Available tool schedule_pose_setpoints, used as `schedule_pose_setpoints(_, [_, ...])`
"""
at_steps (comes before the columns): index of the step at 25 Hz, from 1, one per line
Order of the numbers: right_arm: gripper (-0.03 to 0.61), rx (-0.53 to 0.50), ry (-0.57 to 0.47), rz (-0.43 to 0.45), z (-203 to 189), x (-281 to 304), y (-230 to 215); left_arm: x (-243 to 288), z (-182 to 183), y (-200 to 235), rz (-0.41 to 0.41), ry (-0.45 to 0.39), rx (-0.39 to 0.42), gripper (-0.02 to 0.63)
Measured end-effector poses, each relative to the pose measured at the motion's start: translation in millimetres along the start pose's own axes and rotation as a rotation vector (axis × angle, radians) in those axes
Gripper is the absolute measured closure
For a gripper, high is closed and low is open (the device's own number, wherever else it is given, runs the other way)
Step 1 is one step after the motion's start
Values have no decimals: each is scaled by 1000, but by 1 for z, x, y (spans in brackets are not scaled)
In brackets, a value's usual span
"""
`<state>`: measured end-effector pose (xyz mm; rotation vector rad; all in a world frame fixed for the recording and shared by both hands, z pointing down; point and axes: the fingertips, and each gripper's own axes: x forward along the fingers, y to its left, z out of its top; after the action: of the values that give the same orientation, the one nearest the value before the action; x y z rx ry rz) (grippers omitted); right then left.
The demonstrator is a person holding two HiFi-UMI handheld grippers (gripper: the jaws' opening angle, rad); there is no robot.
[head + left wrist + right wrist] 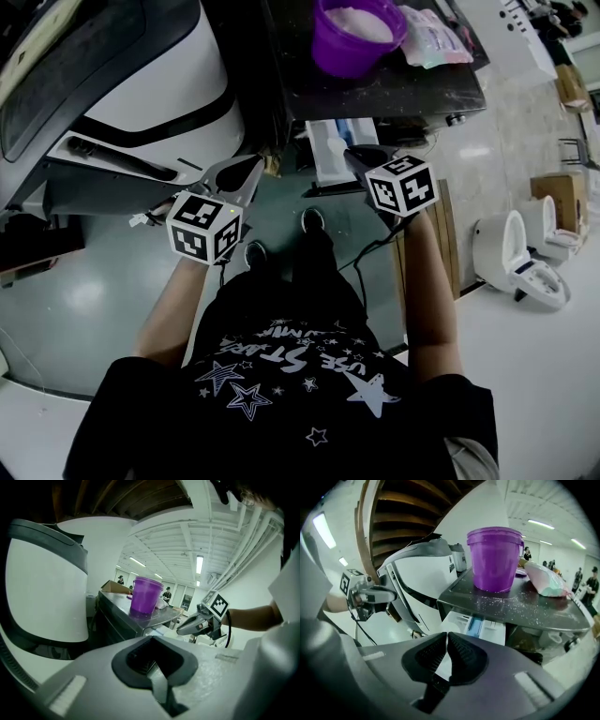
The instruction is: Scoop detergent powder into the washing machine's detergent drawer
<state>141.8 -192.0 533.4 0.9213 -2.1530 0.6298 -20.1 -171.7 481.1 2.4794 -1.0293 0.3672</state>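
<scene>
A purple bucket [352,33] holding white powder stands on the washing machine's dark top [412,89]; the bucket [494,557] also shows in the right gripper view and the bucket [144,595] in the left gripper view. Below the top's front edge the white detergent drawer [333,150] with a blue insert stands pulled out, and the drawer [476,625] lies just ahead of my right gripper [446,635]. My right gripper [361,155] is shut and empty beside the drawer. My left gripper [246,173] hangs left of it, also shut and empty.
A pastel detergent bag [433,37] lies right of the bucket. The washer's big round door [112,84] stands open at the left. White toilets [525,253] and a cardboard box [558,192] sit on the floor at the right. The person's feet [312,222] are below the drawer.
</scene>
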Motion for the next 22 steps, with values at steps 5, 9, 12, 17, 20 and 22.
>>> schedule_pose_setpoints(5, [541, -92, 21, 12, -2, 4, 9, -2, 0, 1, 11, -12, -12, 614])
schedule_pose_setpoints(9, [541, -175, 50, -21, -7, 7, 9, -5, 0, 2, 15, -24, -29, 614])
schedule_pose_setpoints(12, [541, -258, 45, -59, -6, 7, 11, -8, 0, 4, 21, -25, -33, 614])
schedule_pose_setpoints(17, [541, -393, 30, -136, -1, 4, 15, -14, 1, 7, 34, -37, -15, 614])
schedule_pose_setpoints(20, [541, -472, 47, -172, -3, 4, 16, -16, 1, 6, 29, -41, -16, 614])
schedule_pose_setpoints(22, [541, -525, 51, -199, -3, 3, 18, -19, 0, 6, 27, -42, -16, 614])
